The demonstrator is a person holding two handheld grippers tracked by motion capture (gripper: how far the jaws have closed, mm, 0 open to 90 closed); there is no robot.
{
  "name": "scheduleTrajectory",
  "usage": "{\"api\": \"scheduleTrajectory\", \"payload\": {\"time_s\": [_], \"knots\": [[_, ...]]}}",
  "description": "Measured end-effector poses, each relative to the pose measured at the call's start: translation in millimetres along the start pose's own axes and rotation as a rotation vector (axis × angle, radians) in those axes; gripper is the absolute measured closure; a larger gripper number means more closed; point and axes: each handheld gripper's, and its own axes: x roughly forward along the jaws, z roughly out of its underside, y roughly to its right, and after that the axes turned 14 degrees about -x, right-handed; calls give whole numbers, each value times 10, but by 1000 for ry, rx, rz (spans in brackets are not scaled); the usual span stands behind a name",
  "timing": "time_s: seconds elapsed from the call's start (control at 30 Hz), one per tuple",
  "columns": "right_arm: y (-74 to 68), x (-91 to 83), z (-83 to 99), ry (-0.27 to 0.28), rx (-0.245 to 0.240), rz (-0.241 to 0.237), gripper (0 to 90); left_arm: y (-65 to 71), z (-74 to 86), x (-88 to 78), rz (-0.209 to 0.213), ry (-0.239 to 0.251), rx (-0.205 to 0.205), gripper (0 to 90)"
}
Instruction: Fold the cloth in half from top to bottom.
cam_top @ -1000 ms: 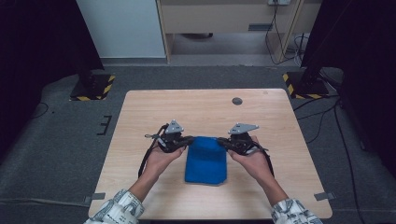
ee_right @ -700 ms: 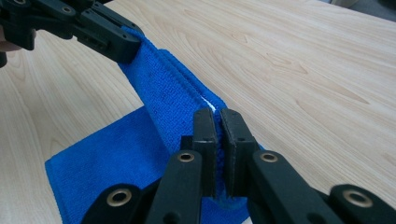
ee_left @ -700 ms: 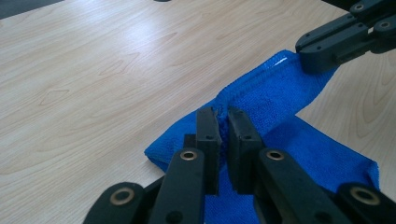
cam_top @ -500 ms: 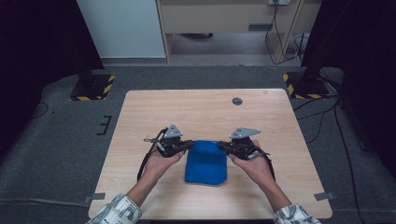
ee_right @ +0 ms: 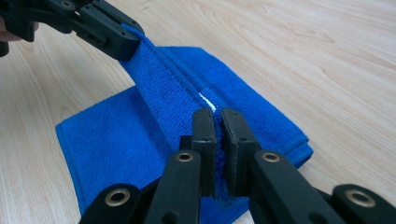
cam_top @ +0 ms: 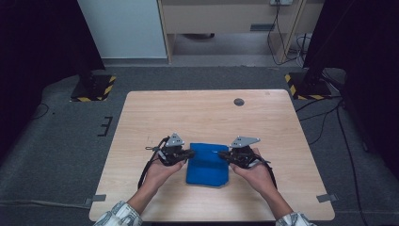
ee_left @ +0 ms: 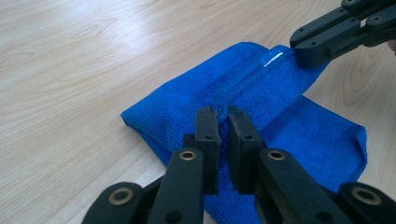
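Pinching raised hem of folded blue cloth [cam_top: 207, 165]: left gripper [ee_left: 223, 122] and right gripper [ee_right: 218, 122] jaws nearly closed on edge stretched between them; next fold apparently pending.

High view: mounted above the near side, aimed forward and down, far enough to take in the whole table [cam_top: 207, 108] and surrounding floor. Left and right gripper views: carried low and close, aimed along own jaws from opposite ends. Shared by all three: blue cloth [cam_top: 207, 165] [ee_left: 285, 116] [ee_right: 154, 116].
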Motion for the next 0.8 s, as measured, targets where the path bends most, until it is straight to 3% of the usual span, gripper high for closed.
{"api": "scheduleTrajectory", "payload": {"time_s": [0.4, 0.8], "knots": [[-78, 17, 120, -9, 10, -15, 837, -3, 152, 37, 14, -26, -11, 822], [-129, -13, 145, -6, 8, -20, 833, 23, 193, 1, 37, -27, -16, 820]]}}
